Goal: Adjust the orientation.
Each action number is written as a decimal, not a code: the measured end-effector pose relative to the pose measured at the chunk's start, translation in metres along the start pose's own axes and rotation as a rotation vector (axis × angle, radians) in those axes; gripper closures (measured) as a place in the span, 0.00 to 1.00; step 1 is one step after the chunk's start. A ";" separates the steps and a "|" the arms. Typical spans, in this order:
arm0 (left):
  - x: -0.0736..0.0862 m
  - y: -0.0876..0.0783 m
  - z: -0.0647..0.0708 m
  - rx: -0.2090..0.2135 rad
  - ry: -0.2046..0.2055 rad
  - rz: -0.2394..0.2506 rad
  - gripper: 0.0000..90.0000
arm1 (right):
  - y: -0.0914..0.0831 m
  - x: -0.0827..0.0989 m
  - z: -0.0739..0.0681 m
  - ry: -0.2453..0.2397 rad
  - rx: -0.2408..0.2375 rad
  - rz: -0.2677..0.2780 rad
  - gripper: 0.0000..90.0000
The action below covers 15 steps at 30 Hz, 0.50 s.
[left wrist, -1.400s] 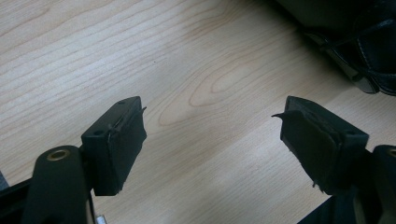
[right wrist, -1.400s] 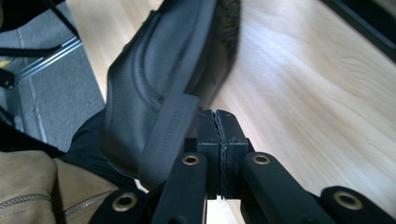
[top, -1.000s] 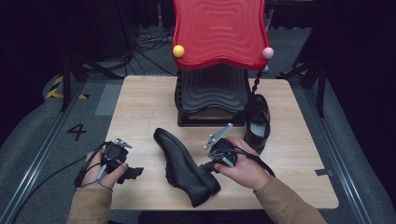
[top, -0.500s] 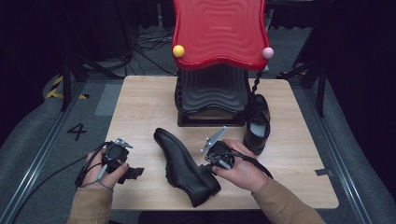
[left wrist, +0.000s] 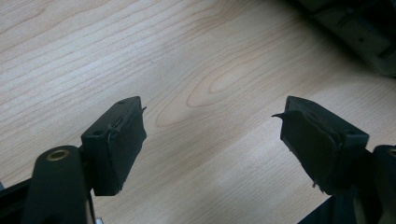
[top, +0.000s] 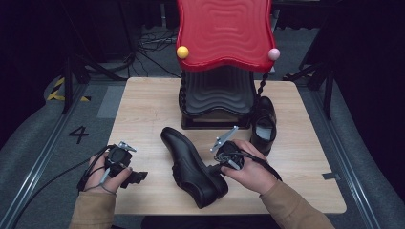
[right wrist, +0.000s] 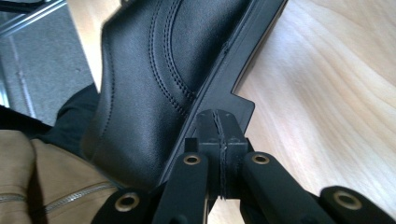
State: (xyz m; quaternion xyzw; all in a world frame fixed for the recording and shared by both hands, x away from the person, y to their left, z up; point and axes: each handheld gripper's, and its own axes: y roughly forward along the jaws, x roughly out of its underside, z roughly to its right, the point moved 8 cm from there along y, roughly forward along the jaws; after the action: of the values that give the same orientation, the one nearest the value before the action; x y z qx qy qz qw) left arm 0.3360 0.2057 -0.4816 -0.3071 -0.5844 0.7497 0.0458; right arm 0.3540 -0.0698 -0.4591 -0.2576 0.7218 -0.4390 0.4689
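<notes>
Two black leather shoes are on the counter (top: 143,109). One shoe (top: 193,167) lies low in the centre of the high view, tipped on its side, toe toward the upper left and heel toward the lower right. The second shoe (top: 263,125) stands upright at centre right, just beside the base of the stand. There is one stand (top: 217,93), a ribbed black body under a wavy red top (top: 224,33), with one yellow ball (top: 182,52) and one pink ball (top: 273,54) at the red top's lower corners.

There are two tools. The left tool (top: 135,177), at the lower left of the high view, has its jaws wide apart with nothing between them; its own view looks through the gap at bare wood. The right tool (right wrist: 219,135) has its jaws pressed together with nothing between them, their tips against the sole edge at the heel of the tipped shoe (right wrist: 154,74).

The counter is pale wood with visible grain. Around it lies grey floor with cables and dark surroundings. Bare wood stays free along the left side and the near right corner.
</notes>
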 end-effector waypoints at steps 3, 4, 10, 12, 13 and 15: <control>0.000 0.000 -0.001 0.001 0.000 -0.002 0.25 | -0.002 0.002 0.007 0.009 0.027 -0.003 1.00; 0.000 0.000 -0.001 -0.001 -0.002 0.000 0.25 | -0.003 0.003 0.009 0.013 0.034 -0.005 1.00; 0.000 0.001 0.000 -0.002 0.000 -0.004 0.25 | -0.003 0.008 0.020 0.038 0.064 -0.006 1.00; 0.000 0.002 0.000 -0.004 0.002 -0.005 0.25 | -0.003 0.010 0.023 0.048 0.067 -0.005 1.00; 0.000 0.002 0.000 -0.004 0.003 -0.005 0.25 | -0.003 0.010 0.025 0.049 0.070 -0.009 1.00; 0.000 0.002 0.000 -0.003 0.001 -0.005 0.25 | -0.002 0.013 0.030 0.056 0.086 -0.015 1.00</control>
State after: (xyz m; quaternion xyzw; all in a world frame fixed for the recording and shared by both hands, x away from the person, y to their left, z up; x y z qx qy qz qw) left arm 0.3366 0.2051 -0.4834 -0.3063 -0.5862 0.7485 0.0475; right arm 0.3757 -0.0928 -0.4680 -0.2303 0.7133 -0.4800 0.4558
